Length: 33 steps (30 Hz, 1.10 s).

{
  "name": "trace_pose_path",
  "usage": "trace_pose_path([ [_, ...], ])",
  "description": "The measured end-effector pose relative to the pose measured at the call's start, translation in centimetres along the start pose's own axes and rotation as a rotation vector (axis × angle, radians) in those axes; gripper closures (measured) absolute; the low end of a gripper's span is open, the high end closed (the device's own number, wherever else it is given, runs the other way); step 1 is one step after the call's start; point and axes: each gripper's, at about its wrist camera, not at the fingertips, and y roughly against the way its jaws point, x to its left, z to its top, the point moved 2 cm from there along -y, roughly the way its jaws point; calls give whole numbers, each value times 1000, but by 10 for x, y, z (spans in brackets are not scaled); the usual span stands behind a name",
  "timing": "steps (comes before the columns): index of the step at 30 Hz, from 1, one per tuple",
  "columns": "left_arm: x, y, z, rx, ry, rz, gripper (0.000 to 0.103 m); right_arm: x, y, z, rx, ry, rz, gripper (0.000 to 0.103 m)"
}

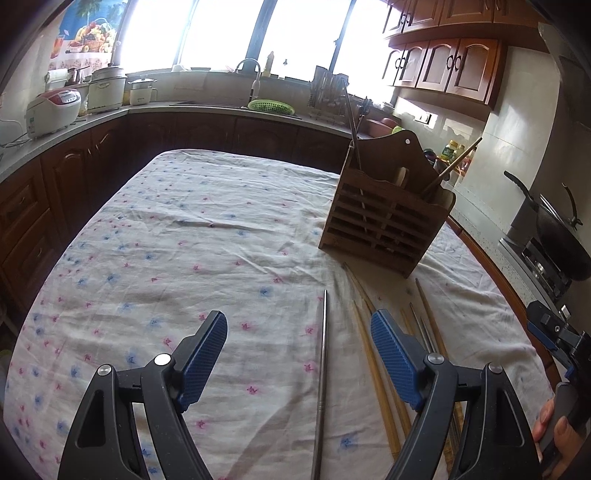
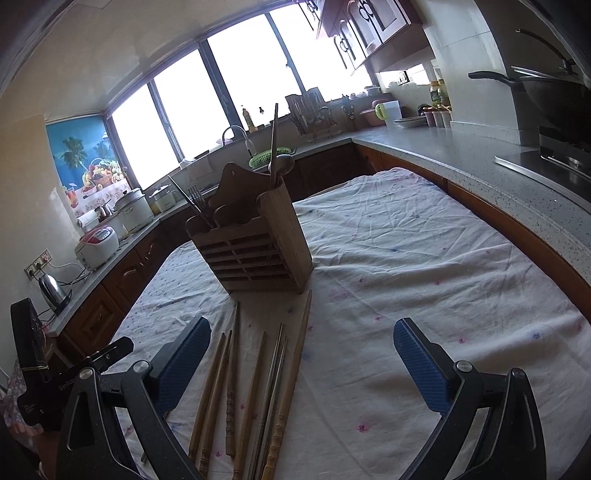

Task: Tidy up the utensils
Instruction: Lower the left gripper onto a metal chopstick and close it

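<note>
Chopsticks (image 2: pixel 251 387), loose on worktop (image 2: pixel 406 258) — thin, stiff, slippery; we would pinch mid-shaft. Left gripper (image 1: pixel 297 354) and right gripper (image 2: pixel 301 363) gape wide, empty.

Near ends of the chopsticks (image 2: pixel 255 387) run off the bottom edge in the right wrist view; in the left wrist view the left gripper's right finger (image 1: pixel 395 354) covers part of several. Metal chopstick (image 1: pixel 320 384) cut off at the bottom too. Lower parts of the utensils in the wooden holder (image 1: pixel 384 218) hidden behind its slats; what stands in the back compartment is unclear. Right gripper (image 1: pixel 550 332) only partly in frame at the right edge, jaws not readable there. Windows (image 1: pixel 221 33) blown out, nothing visible outside. Bottle labels on the counter (image 2: pixel 437 92) too small to read.
</note>
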Motion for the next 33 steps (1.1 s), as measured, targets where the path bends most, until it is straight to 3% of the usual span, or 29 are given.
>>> trace_pose_path([
  [8, -6, -22, -2, 57, -26, 14, 24, 1, -15, -4, 46, 10, -3, 4],
  [13, -13, -41, 1, 116, -50, 13, 32, 3, -29, -4, 88, 29, -16, 21],
  [24, -33, -94, 19, 248, -134, -8, 68, 9, -86, 4, 224, 66, -34, 54],
  [33, -43, -134, 22, 317, -205, 31, 73, 12, -138, 13, 303, 112, -90, 71],
])
